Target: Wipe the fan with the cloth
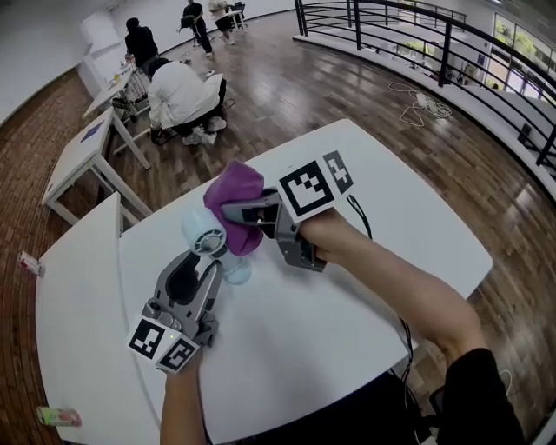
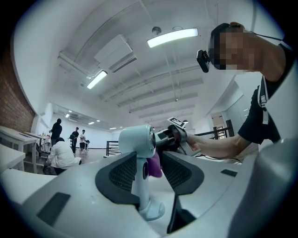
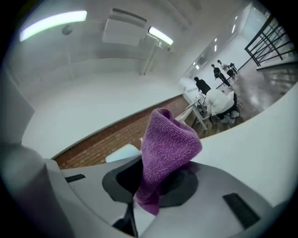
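A small pale-blue handheld fan (image 1: 205, 235) stands upright on the white table (image 1: 391, 226), its round head up and its base down. My left gripper (image 1: 207, 263) reaches in from the lower left, and its jaws close on the fan's handle (image 2: 139, 181). My right gripper (image 1: 233, 211) comes from the right and is shut on a bunched purple cloth (image 1: 236, 187). The cloth lies against the far side of the fan's head. In the right gripper view the cloth (image 3: 167, 144) stands up out of the jaws and hides most of the fan (image 3: 122, 152).
A black cable (image 1: 358, 213) runs off the table behind my right arm. A second white table (image 1: 78, 287) adjoins on the left. People (image 1: 178, 91) sit and stand at desks far back. A black railing (image 1: 417, 26) lines the far right.
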Tool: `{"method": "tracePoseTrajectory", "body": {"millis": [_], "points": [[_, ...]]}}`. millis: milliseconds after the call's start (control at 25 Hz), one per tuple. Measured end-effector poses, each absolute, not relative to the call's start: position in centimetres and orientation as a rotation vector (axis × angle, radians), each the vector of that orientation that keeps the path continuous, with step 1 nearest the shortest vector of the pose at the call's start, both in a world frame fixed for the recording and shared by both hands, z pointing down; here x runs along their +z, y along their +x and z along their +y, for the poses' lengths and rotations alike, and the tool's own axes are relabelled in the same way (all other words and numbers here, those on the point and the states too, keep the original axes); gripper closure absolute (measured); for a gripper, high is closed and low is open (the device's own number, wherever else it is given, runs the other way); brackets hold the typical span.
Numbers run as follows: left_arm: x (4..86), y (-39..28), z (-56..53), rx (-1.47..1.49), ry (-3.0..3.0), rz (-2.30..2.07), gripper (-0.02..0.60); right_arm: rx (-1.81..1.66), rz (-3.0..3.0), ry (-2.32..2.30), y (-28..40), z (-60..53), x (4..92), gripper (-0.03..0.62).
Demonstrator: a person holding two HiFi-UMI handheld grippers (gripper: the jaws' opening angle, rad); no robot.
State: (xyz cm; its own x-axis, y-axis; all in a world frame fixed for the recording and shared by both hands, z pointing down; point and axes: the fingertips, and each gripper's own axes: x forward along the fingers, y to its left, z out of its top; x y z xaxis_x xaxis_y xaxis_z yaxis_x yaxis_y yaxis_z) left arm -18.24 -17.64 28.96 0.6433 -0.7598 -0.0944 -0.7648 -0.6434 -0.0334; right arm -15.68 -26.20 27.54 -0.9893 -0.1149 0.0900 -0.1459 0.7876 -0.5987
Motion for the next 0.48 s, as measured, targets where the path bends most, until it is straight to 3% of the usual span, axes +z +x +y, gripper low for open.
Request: {"method": "tracePoseTrajectory", "body": {"millis": [240, 480], "points": [[28.9, -18.2, -17.8, 0.106, -2.783, 1.294, 0.4, 0.76, -2.62, 0.247, -17.1, -24.5, 35.9, 0.525], [28.8, -18.4, -17.9, 0.105, -2.762, 1.346, 0.4, 0.57, -2.419, 0.213, -16.0, -22.4, 38.3, 0.525]]}}
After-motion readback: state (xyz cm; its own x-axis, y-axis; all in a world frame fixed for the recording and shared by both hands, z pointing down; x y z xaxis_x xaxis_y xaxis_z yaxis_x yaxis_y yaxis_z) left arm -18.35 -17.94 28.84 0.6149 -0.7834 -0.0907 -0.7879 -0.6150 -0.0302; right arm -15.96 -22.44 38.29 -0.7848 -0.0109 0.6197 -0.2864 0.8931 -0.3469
